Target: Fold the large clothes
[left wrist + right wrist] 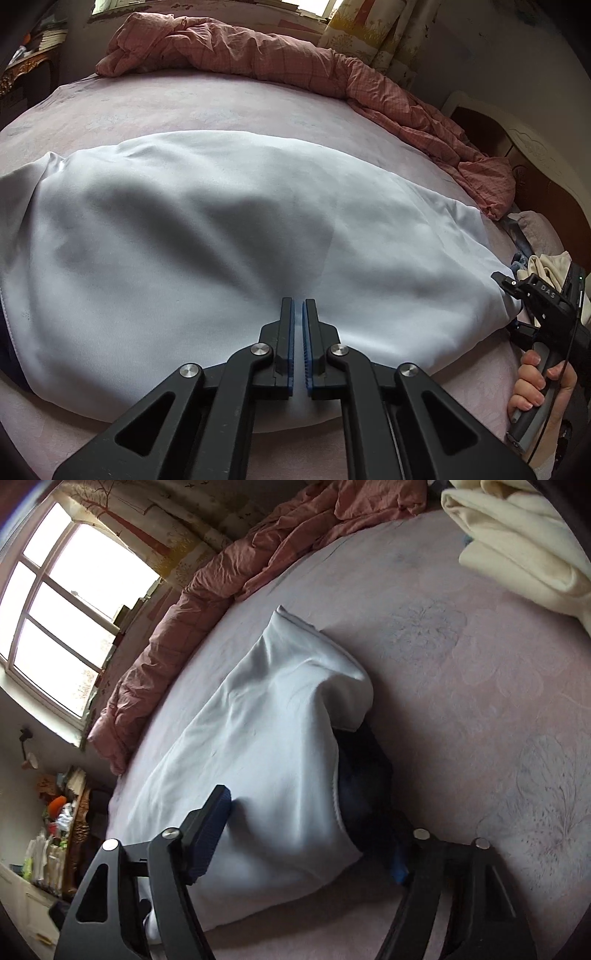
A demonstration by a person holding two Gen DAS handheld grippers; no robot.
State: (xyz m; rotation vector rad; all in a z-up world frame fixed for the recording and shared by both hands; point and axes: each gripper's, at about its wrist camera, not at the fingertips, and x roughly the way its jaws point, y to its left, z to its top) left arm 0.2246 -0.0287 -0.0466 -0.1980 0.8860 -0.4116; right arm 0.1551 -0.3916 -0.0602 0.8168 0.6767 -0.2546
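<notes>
White fabric, the large garment [229,229], lies spread on the pink bed sheet [155,107] just ahead of the left gripper [298,314], whose blue-padded jaws are nearly closed, pinching a thin fold of its near edge. The right gripper [306,834] stands wide open, astride the garment's end, where dark lining [365,775] shows. Folded cream cloth [517,542] lies beyond it.

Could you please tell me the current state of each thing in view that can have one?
White garment: folded over, lying on the bed.
Left gripper: jaws nearly shut, pinching the garment's near edge.
Right gripper: jaws open, straddling the garment's end.
Pink quilt: bunched along the far side.
Cream clothes: folded.
</notes>
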